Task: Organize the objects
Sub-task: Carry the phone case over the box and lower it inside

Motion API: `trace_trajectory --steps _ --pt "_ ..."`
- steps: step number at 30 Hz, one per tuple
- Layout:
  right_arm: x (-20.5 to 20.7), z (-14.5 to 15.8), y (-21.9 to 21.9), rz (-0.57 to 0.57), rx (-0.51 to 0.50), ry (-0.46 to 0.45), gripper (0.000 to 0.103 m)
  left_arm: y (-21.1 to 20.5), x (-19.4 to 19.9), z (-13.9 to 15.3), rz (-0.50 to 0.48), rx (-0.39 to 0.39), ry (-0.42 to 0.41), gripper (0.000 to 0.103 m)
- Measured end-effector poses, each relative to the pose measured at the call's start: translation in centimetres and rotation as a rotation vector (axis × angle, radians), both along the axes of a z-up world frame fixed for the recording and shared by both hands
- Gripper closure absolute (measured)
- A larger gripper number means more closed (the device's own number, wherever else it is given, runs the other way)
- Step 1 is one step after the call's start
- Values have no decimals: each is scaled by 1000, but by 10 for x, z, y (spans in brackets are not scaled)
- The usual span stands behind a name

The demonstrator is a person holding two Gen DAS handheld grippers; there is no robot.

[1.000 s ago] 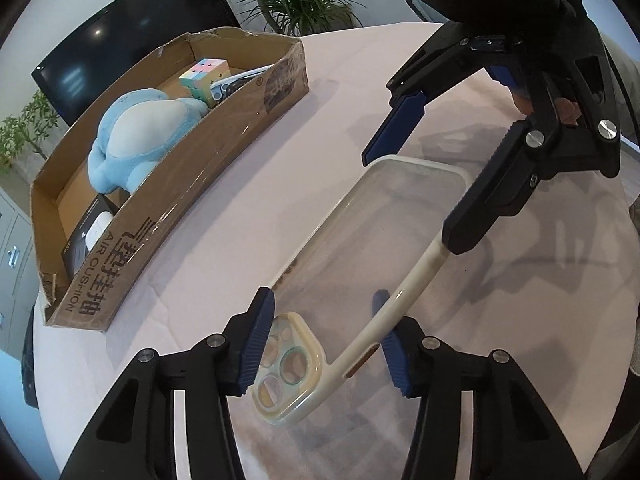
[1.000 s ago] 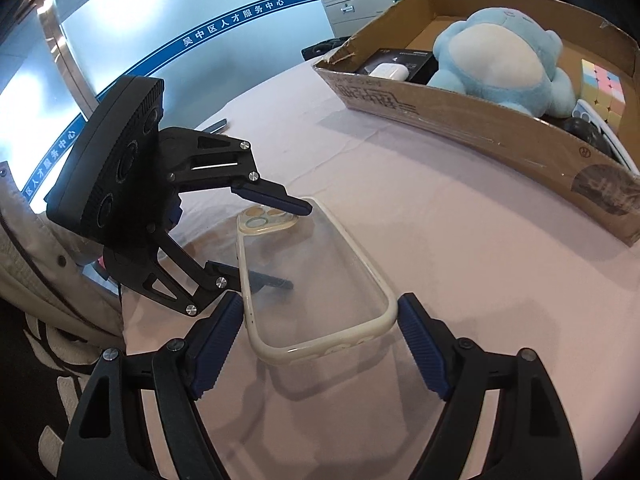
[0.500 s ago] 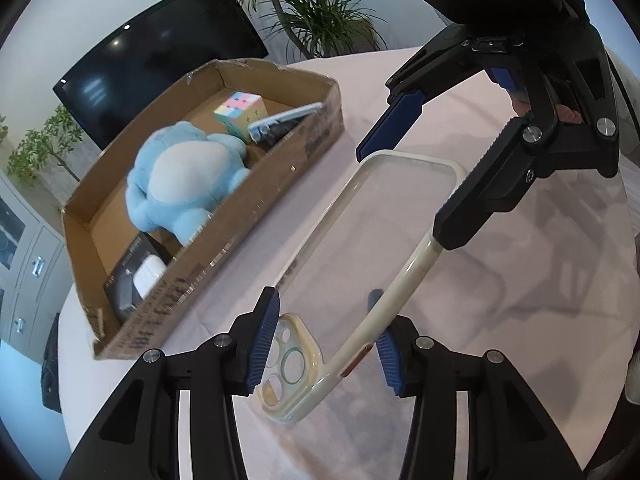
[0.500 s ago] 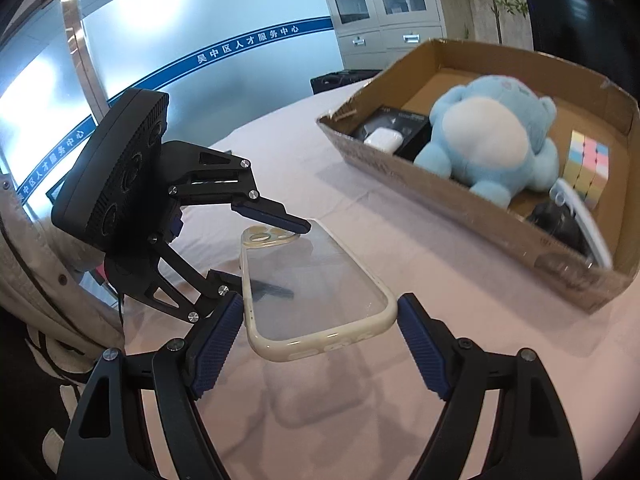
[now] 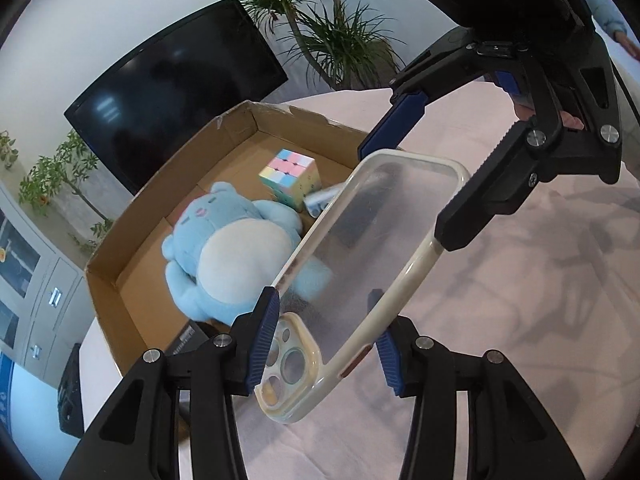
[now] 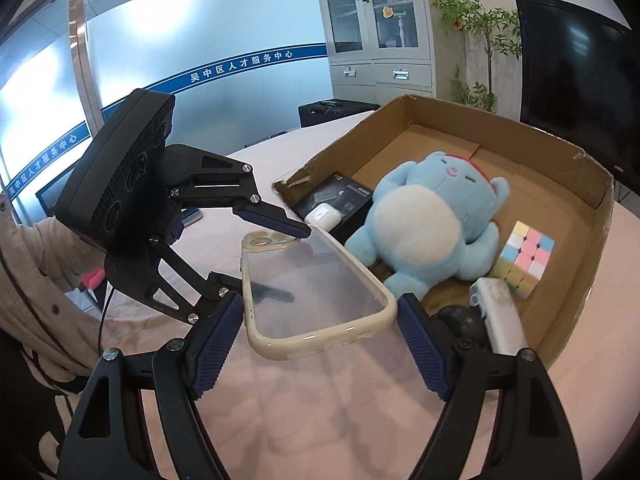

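From my left wrist view, the phone case covers the plush toy's lower right side and most of a silvery object beside the cube; through the frosted back I only get dark smudges. The black box at lower left is mostly behind my gripper's finger. A person's hand is cut off at the upper right edge.

In the right wrist view, a dark round thing in the cardboard box's near corner sits half behind my finger and a white device; I can't tell what it is. The sleeve runs off the left edge.
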State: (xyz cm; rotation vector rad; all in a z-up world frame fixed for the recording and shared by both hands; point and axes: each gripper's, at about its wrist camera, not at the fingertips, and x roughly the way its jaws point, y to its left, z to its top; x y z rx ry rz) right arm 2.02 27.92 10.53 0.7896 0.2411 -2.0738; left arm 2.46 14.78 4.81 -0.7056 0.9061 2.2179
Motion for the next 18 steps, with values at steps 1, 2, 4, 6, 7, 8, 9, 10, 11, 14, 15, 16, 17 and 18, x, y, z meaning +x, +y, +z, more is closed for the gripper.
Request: trace_trajectory --steps 1,2,4,6,7,8,9,10,11,14,15,16,17,18 --pt "-7 1 -1 2 4 -1 25 1 -7 2 1 -2 -5 59" --pt "-12 3 1 5 3 1 25 3 -14 4 2 -2 -3 59" --pt "-25 5 4 9 5 3 25 6 -28 7 3 -9 -8 59" --pt "-44 7 8 8 2 2 25 10 -46 9 7 -12 -1 59" --pt "-49 7 10 6 -2 1 25 12 -57 10 11 -8 -2 59" --pt "-59 8 14 1 -6 -3 25 14 -66 10 11 -5 -1 59" --pt "-67 7 16 -3 -9 -9 25 17 -75 10 12 -2 -1 59" --pt "-76 8 20 -10 -15 -19 25 19 -85 10 14 1 -1 59" --pt "-85 8 23 -20 -15 -18 25 23 -96 9 14 3 0 59" --pt "-110 7 31 -53 -16 -22 25 29 -127 8 30 34 -10 59" --pt "-117 6 33 -60 -17 -31 25 32 -134 6 30 37 -7 59" --pt "-125 5 36 -64 -22 -41 25 34 -140 6 29 39 1 59" --pt "-131 5 39 -64 -27 -42 25 36 -146 8 26 41 9 59" --pt "-135 5 42 -62 -33 -39 25 38 -151 9 28 46 10 59"
